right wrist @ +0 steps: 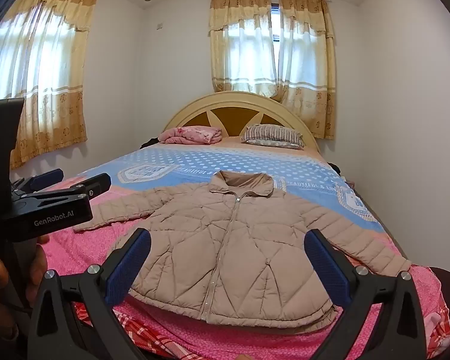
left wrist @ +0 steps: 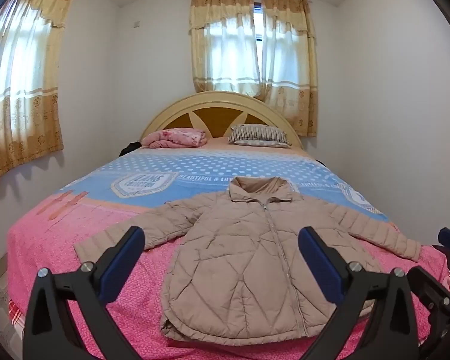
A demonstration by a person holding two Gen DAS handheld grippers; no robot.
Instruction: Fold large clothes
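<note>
- Beige quilted jacket (left wrist: pixel 246 258) laid flat, front up, on the near half of the bed (left wrist: pixel 45 258); zip closed up to the collar; collar toward 12 o'clock, hem toward 6 o'clock.
- Both sleeves spread outward: one toward 9 o'clock, the other toward 3 o'clock, each resting on the bedcover.
- Hem close to the foot edge of the bed; slightly rounded at the corners.
- Left tool (left wrist: pixel 222 267) held over the foot of the bed, above the jacket's lower half; fingers spread wide, nothing between the blue pads (left wrist: pixel 121 265); no contact with the fabric visible.
- Right tool (right wrist: pixel 228 270) likewise above the jacket's lower half; fingers wide apart, gripping nothing; blue pads (right wrist: pixel 129 270) clear of the cloth.
- In the right wrist view, left tool also seen at 9 o'clock, black body marked "GenRobot.AI", held in a hand (right wrist: pixel 36 270).
- Bedcover: pink patterned near the foot, blue with white dots farther up.
- Folded pink blanket (left wrist: pixel 175 138) and striped pillow (left wrist: pixel 258 135) at the head of the bed, at 12 o'clock from the jacket, well apart from it.
- Arched cream headboard (left wrist: pixel 222 111) behind them; curtained window (left wrist: pixel 252 45) above; second curtained window (left wrist: pixel 21 84) on the wall at 9 o'clock.
</note>
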